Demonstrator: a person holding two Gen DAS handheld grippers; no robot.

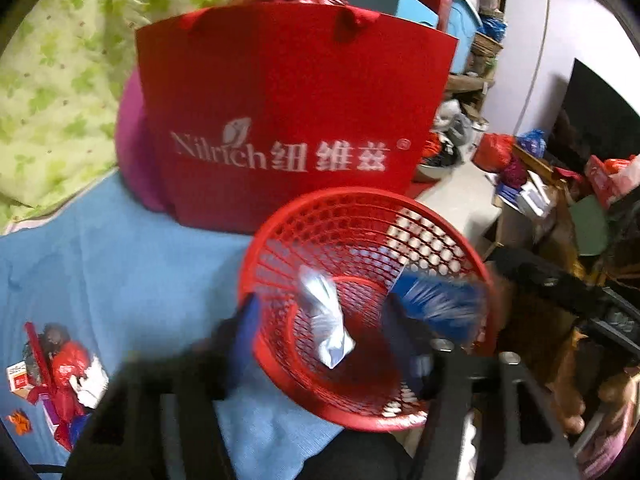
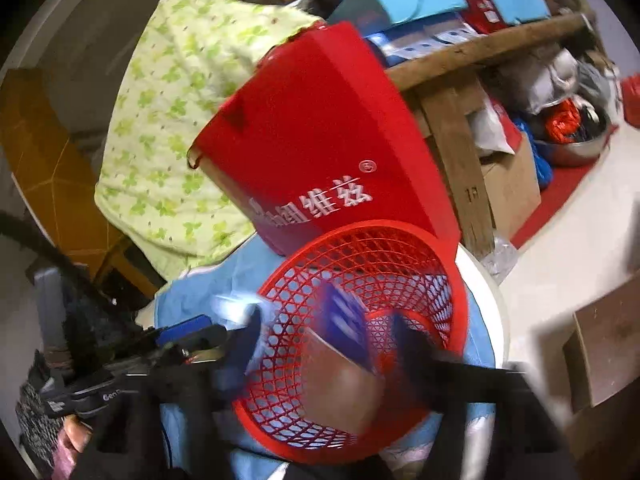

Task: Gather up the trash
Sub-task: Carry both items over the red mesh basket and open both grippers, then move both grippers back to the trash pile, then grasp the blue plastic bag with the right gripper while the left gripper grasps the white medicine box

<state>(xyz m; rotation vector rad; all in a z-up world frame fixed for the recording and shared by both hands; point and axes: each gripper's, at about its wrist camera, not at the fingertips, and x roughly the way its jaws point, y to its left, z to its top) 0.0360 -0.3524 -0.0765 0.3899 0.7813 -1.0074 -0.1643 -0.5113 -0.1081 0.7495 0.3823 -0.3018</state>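
A red mesh basket [image 1: 360,216] lies tilted on a blue cloth [image 1: 120,272], mouth toward me. My left gripper [image 1: 324,336] hangs over the mouth with its jaws apart. A crumpled white wrapper [image 1: 326,320] is loose between them and touches neither finger. A blurred blue packet [image 1: 436,304] is at the basket's right rim. In the right wrist view my right gripper [image 2: 332,348] is open over the same basket [image 2: 400,264], and a blue and brown packet [image 2: 344,340] sits loose between its fingers. The white wrapper [image 2: 232,304] shows at the basket's left edge.
A red paper bag [image 1: 288,120] with white lettering stands just behind the basket. A green flowered quilt [image 1: 60,80] lies to the left. More scraps [image 1: 60,372] sit on the cloth at lower left. A wooden table leg [image 2: 460,160], cardboard boxes and a cluttered floor are on the right.
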